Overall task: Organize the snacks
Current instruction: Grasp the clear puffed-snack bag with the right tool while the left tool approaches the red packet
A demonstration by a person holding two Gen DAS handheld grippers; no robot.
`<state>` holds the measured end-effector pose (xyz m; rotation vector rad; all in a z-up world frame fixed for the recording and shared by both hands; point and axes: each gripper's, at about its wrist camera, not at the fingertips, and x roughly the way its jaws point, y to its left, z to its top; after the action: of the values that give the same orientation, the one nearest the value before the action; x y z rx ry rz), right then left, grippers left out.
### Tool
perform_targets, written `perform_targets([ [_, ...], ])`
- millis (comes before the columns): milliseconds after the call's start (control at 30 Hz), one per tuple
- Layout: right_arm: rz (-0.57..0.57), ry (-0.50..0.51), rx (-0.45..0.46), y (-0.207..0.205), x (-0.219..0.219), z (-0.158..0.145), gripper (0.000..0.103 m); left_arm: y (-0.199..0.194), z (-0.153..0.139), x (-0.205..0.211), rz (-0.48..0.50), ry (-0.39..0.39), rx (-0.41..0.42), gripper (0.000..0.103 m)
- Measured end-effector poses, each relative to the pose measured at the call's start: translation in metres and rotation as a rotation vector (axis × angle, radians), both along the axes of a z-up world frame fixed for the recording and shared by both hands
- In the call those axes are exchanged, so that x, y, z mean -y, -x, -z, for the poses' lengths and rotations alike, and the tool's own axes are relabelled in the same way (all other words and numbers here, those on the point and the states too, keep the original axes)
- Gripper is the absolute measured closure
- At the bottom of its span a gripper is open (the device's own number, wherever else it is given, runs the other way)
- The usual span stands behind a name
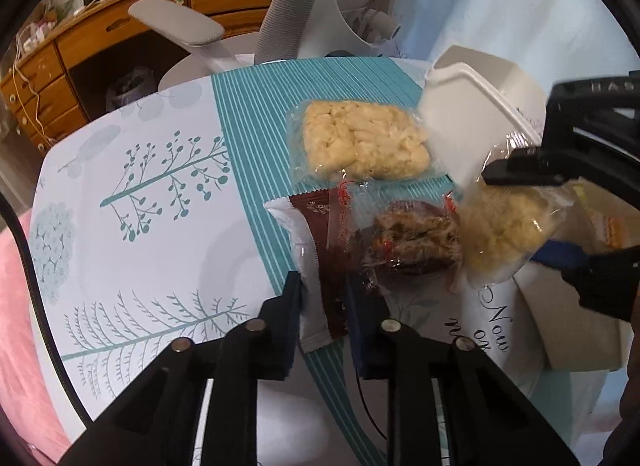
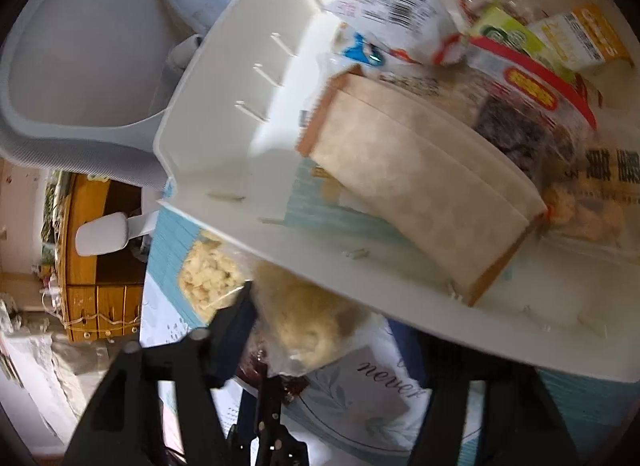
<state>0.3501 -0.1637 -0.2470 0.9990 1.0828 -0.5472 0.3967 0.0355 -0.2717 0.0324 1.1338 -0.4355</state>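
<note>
My left gripper (image 1: 326,310) is shut on the near end of a brown-and-white wrapped snack (image 1: 320,250) that lies on the teal-striped cloth (image 1: 248,113). Just right of it lies a dark snack in a clear packet (image 1: 412,242). Further back sits a clear packet of pale puffed snack (image 1: 360,141). My right gripper (image 1: 548,217) (image 2: 324,330) is shut on a second bag of pale puffed snack (image 1: 508,234) (image 2: 308,322) and holds it off the table, beside the white bin (image 1: 460,113) (image 2: 192,113).
Inside the white bin lie several snacks: a tan wrapper (image 2: 420,193), a white packet with a barcode (image 2: 392,5) and a yellow box (image 2: 588,37). A grey chair (image 1: 180,25) and a wooden drawer desk (image 1: 60,65) stand beyond the table's far edge.
</note>
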Motion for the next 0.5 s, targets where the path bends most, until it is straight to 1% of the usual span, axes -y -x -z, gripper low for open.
perform_targets([
  [67, -0.029, 0.025, -0.004, -0.005, -0.004, -0.004, 0.054, 0.0, -0.001, -0.003, -0.01, 0.015, -0.004, 0.088],
  [233, -0.035, 0.01, -0.002, -0.003, -0.002, -0.004, 0.058, 0.003, -0.001, -0.009, -0.048, 0.053, -0.031, 0.092],
  [300, -0.039, 0.004, -0.006, -0.001, -0.001, -0.005, 0.061, 0.004, -0.001, -0.012, -0.063, 0.067, -0.04, 0.093],
  [333, -0.042, 0.004, -0.005, 0.001, -0.001, -0.006, 0.065, 0.006, -0.002, -0.015, -0.073, 0.078, -0.046, 0.093],
  [500, -0.078, -0.02, -0.012, 0.014, 0.001, -0.012, 0.067, 0.016, -0.005, -0.028, -0.117, 0.101, -0.073, 0.095],
])
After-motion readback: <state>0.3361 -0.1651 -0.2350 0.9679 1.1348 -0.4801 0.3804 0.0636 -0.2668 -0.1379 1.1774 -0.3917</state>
